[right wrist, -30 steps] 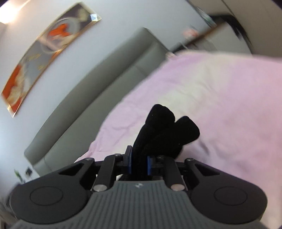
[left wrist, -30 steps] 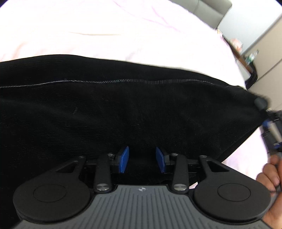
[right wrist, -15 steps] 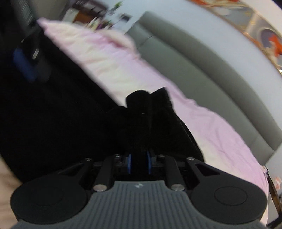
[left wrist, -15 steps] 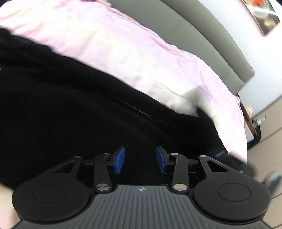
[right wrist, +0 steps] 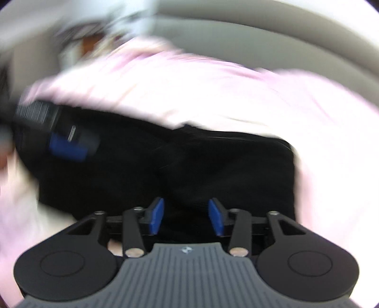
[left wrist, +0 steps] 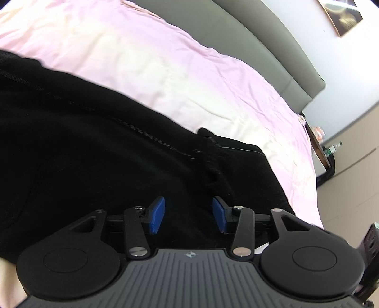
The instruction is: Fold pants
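Black pants (left wrist: 99, 151) lie folded over on a pink bedsheet (left wrist: 165, 61); the doubled end with its seam sits right of centre. My left gripper (left wrist: 188, 216) hovers just above the fabric, jaws opening, blue pads apart with nothing pinched. In the blurred right wrist view the same pants (right wrist: 213, 165) spread below my right gripper (right wrist: 186, 216), whose jaws are opening and no longer hold the cloth. The left gripper (right wrist: 68, 144) shows as a blur at the left.
A grey padded headboard (left wrist: 272, 40) borders the far side of the bed. A dark side table with small items (left wrist: 322, 151) stands past the bed's right edge, next to pale flooring. A framed picture (left wrist: 341, 16) hangs on the wall.
The right gripper carried a bunched end of the pants across, swung round and let go of it. The left gripper's pads spread wider, and its view swung toward the headboard.
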Available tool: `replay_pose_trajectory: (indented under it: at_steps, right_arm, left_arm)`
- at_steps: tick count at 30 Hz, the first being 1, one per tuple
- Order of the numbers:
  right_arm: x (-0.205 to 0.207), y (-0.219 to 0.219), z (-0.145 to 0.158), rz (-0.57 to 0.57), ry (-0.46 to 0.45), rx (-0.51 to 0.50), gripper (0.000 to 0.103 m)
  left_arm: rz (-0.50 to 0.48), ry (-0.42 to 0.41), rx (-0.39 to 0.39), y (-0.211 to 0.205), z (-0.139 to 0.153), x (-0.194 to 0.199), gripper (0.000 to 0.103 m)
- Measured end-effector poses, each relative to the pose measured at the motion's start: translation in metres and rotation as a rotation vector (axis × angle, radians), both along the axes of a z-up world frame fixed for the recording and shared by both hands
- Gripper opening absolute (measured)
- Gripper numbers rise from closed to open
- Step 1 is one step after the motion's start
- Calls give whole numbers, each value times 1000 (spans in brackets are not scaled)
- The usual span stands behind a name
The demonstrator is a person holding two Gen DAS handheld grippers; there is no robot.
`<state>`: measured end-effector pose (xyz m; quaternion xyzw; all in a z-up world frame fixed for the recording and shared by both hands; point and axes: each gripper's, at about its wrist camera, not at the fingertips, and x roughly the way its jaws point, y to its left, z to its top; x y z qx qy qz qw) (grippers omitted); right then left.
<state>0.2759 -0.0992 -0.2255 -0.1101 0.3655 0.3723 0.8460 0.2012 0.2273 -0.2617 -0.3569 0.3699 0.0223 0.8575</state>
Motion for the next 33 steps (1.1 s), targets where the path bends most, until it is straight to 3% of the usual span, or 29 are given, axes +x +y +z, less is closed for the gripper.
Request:
replay_pose_trajectory:
  at_steps: [3,7,10,16,18,19,20,21,25,27,30,31,32,33]
  right_arm:
    - [28,-39,-6,-270,202,153,46]
    - [56,-72,-35,-437,451,415,46]
    - [70,-82,-54,-522,545,551,46]
    - [79,-74,-82,-626,639,681,46]
    - [82,-72,-85,-635,646,726,42]
    - [83,-73,-87,-639,652,738,39]
    - [83,-75,-90,-640,659,747,23]
    - [83,-77,-92,-631,671,765,7]
    - [72,-101,-73,-626,737,920,6]
    - [65,-108,-61,-604,744,937,6]
    - [61,-103,-66,-613,792,843,9]
    - [62,-99,-74,-634,817,782,14]
    - [63,-96,-85,-670,857,728,31]
    - [63,-97,-92,-681,892,736,29]
  left_arm:
    - [-30,5,-3,-13,-3,26,62]
    - [-66,-7,-10,-26,-10,53,71]
    - [-49,26,18,-33,-16,71,71]
    - [-51,103,-90,-39,-42,84,75]
    - [-44,113,-145,-39,-52,86,67]
    - [-25,113,-156,-37,-55,84,41]
    - [-13,119,-163,-36,-57,83,33]
    - [-8,113,-194,-34,-57,79,31]
    - [-23,3,-341,-27,-34,52,28]
    - [-38,-25,-353,-29,-21,38,28]
    - [-30,43,-235,-35,-26,34,29]
    - [-29,90,-195,-37,-35,38,30]
    - [-30,139,-188,-38,-49,41,31]
    - [-30,163,-199,-38,-62,43,38]
